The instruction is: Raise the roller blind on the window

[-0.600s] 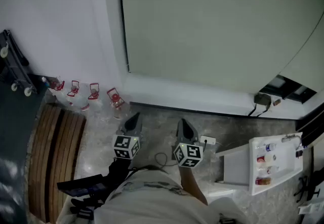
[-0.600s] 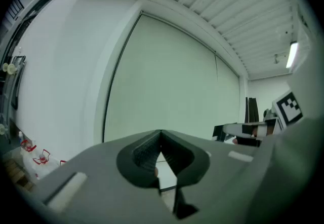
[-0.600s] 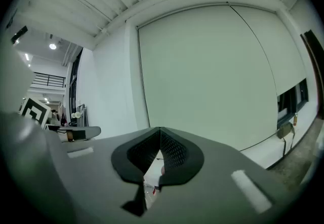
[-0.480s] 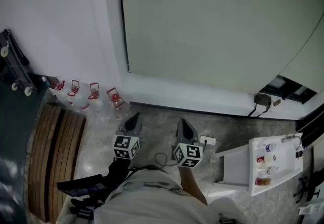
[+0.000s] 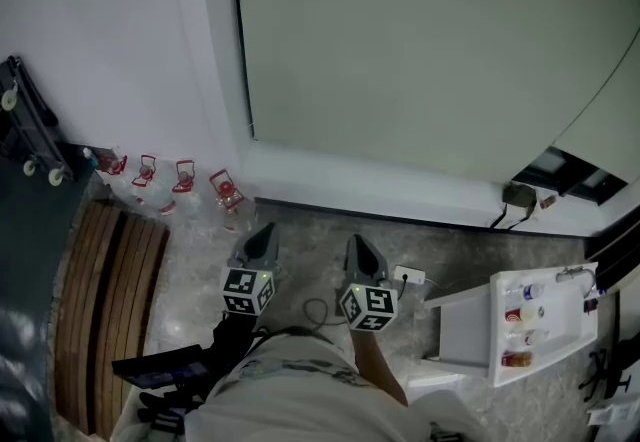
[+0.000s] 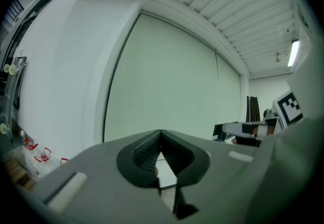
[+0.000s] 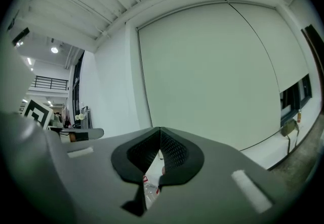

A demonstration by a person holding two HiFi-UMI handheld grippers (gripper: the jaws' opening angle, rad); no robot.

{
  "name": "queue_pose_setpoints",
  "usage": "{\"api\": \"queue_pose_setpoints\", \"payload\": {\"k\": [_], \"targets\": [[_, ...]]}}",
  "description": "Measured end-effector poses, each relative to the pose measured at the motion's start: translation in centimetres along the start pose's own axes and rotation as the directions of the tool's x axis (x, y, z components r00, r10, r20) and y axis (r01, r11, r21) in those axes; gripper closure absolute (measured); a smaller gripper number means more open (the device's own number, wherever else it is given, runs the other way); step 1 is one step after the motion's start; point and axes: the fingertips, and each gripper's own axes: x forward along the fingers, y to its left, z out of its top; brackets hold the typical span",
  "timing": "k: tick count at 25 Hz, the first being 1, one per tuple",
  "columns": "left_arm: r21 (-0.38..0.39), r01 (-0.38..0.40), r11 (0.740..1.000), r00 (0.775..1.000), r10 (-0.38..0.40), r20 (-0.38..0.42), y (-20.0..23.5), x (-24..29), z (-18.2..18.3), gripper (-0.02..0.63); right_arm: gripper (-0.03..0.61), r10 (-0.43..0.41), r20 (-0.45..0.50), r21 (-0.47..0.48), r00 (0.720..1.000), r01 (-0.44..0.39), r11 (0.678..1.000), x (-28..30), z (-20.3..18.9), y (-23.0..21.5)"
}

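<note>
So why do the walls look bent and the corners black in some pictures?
Left and right gripper views: wide-angle lenses bow the roller blind and the ceiling, and leave black corners. Head view: milder curving, dim flat light, no hard shadows.

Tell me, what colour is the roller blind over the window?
The roller blind is a plain pale grey-green with no pattern, seen best in the head view.

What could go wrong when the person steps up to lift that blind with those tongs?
1. A loose cable and a power strip lie on the floor just ahead of the person, so a step toward the roller blind could catch on them.
2. Red-handled bottles stand by the wall near the left tongs and could get knocked over.
3. Both left and right tongs are shut and empty, so they must open before gripping anything.
</note>
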Motion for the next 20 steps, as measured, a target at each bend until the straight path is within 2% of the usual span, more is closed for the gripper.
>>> {"api": "queue_pose_setpoints", "payload": {"k": [8,16,20], "targets": [[-0.009,-0.02,1.0,1.0,0.02,-0.007,-1.3,0.3,-0.5,0.615,0.577,0.036,0.013,-0.002,0.999,-0.036,0.999,-0.5,0.8,-0.4],[-0.04,-0.028,0.999,0.998,0.026,-0.059,-4.8,0.4,-3.2,0.615,0.577,0.08,-0.056,0.013,0.995,-0.079,0.997,-2.7,-1.2,-1.6],[-0.036,-0.017,0.999,0.997,0.014,-0.078,-6.3,0.9,-4.1,0.615,0.577,0.104,-0.062,0.027,0.993,-0.102,0.994,-2.9,-1.6,-1.9]]}}
